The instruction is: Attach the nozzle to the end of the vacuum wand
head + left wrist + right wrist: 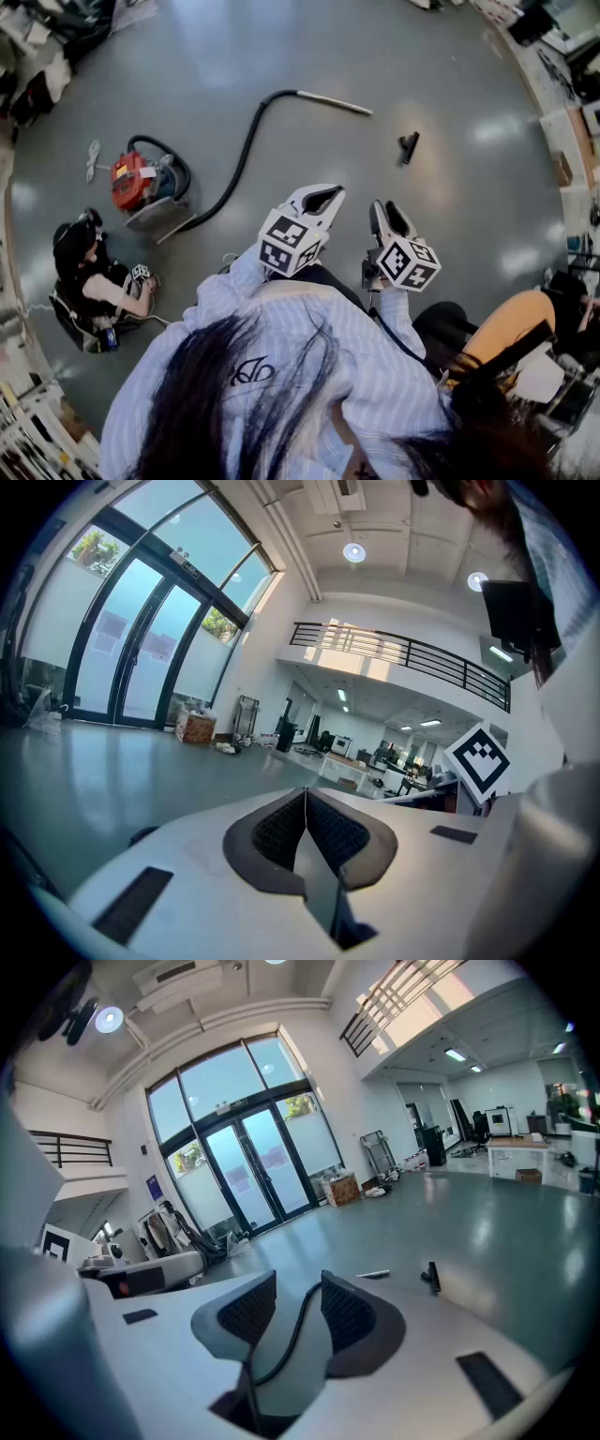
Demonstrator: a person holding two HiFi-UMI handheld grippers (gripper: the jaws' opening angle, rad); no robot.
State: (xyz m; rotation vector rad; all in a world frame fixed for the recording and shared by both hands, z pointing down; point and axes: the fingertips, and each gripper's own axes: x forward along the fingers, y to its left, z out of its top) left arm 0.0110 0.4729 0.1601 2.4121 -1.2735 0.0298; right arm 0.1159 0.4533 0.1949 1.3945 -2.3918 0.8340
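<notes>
As the nozzle [408, 147] lies ahead, left tongs [328, 193] sit shut, right tongs [383, 206] half-open, empty.

Pale blue-white pinstriped shirt [375, 384], long sleeves, dark emblem [251, 372]; long dark hair [206, 403]. White-shelled left claw [322, 197], right claw [394, 217]; dark ribbed pads [277, 832]; black-white marker cubes [292, 244]; thin black cable [389, 333].

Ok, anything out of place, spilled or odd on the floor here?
Nothing looks spilled or damaged. The nozzle lies loose on the floor, apart from the tip of the wand, so it is not yet attached.
</notes>
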